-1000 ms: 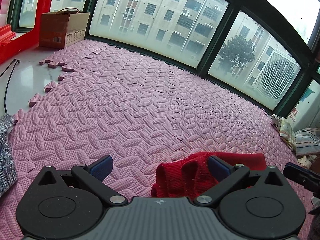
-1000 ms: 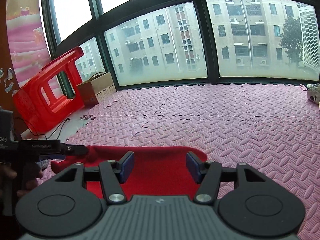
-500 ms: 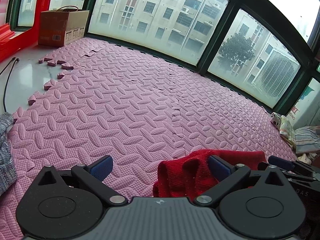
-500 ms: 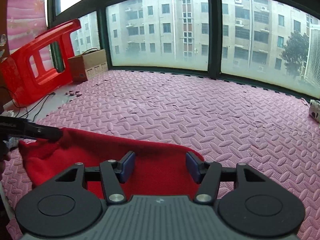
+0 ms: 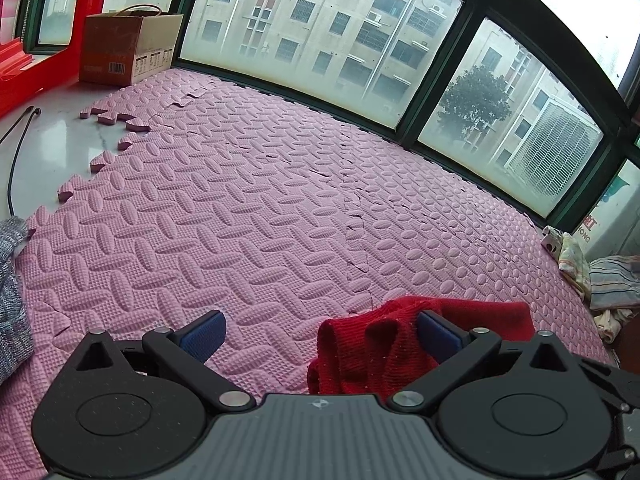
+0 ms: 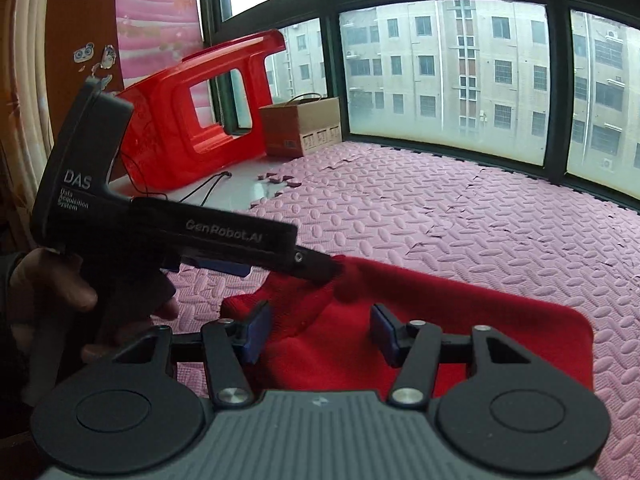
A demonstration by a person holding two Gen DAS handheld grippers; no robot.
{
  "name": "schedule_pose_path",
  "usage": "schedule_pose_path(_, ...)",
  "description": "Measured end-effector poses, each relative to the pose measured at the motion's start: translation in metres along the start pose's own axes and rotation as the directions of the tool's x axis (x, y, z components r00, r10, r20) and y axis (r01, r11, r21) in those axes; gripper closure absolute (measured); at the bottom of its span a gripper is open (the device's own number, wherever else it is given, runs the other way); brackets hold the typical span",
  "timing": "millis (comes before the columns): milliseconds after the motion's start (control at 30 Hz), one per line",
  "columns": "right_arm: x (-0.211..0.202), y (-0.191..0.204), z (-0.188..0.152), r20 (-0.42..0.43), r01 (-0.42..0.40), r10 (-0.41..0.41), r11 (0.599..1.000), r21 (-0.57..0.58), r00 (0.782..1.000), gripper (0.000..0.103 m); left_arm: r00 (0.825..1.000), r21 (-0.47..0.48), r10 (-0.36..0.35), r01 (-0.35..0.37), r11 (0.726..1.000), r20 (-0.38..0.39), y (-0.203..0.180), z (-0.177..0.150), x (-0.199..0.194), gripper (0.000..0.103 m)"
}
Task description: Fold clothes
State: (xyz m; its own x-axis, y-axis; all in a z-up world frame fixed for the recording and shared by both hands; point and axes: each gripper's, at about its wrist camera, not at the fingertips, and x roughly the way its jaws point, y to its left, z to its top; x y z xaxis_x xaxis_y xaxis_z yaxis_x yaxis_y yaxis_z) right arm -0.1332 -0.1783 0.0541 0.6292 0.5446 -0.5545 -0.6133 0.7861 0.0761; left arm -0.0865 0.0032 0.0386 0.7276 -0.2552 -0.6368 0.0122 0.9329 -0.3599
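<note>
Red knit garment sits at lower centre-right of the left wrist view, bunched on the pink foam mat. Left gripper: fingers wide apart; the right pad touches the knit, the left pad stands over bare mat. Nothing pinched. Grey knit cloth at the left edge; a striped pile at the right edge; a cardboard box at upper left.

Right wrist view: red garment spreads across the lower centre, flat to the right, rumpled to the left. Right gripper hovers over it, fingers apart, holding nothing. The left tool's tip meets the cloth's upper-left edge at centre frame; a hand grips its handle at lower left. Red plastic stool at upper left.

Handling: soft, light, limp knit, likely to sag and stretch; best pinched at an edge or corner, 1 per gripper.

Versus 0.5 s ago: the left tool has swung far closer into the right view; the left view has barely changed.
</note>
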Motion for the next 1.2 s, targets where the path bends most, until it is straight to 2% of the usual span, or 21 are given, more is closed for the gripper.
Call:
schedule_pose_path(100, 0.006, 0.011, -0.007, -0.008, 0.027, -0.027, 0.999, -0.035, 1.0, 0.047, 1.0, -0.004, 0.004, -0.004, 1.0, -0.009, 0.002, -0.002, 0.002, 0.0)
schedule_pose_path(233, 0.001, 0.011, -0.004, -0.003, 0.024, -0.024, 0.999, -0.047, 1.0, 0.047, 1.0, -0.033, -0.018, 0.018, 0.999, -0.016, 0.005, -0.002, 0.0, 0.0)
schedule_pose_path(467, -0.027, 0.001, 0.0, 0.035, 0.008, -0.007, 0.999, -0.031, 0.999, 0.046, 0.999, -0.055, -0.053, 0.053, 0.997, -0.008, -0.001, -0.007, -0.012, 0.0)
schedule_pose_path(600, -0.043, -0.005, -0.002, 0.047, 0.029, -0.027, 0.999, -0.026, 0.999, 0.045, 0.998, -0.085, -0.066, 0.064, 0.994, -0.02, -0.003, -0.012, -0.012, 0.0)
schedule_pose_path(867, -0.066, -0.037, -0.019, 0.042, 0.123, -0.125, 0.991, 0.044, 0.991, 0.045, 0.996, -0.131, -0.069, 0.061, 0.99, -0.061, -0.004, -0.024, -0.005, 0.0)
schedule_pose_path(1200, -0.077, -0.063, -0.037, 0.043, 0.182, -0.19, 0.971, 0.153, 0.981, 0.044, 0.993, -0.13, -0.084, 0.072, 0.989, -0.088, -0.008, -0.026, 0.0, 0.0)
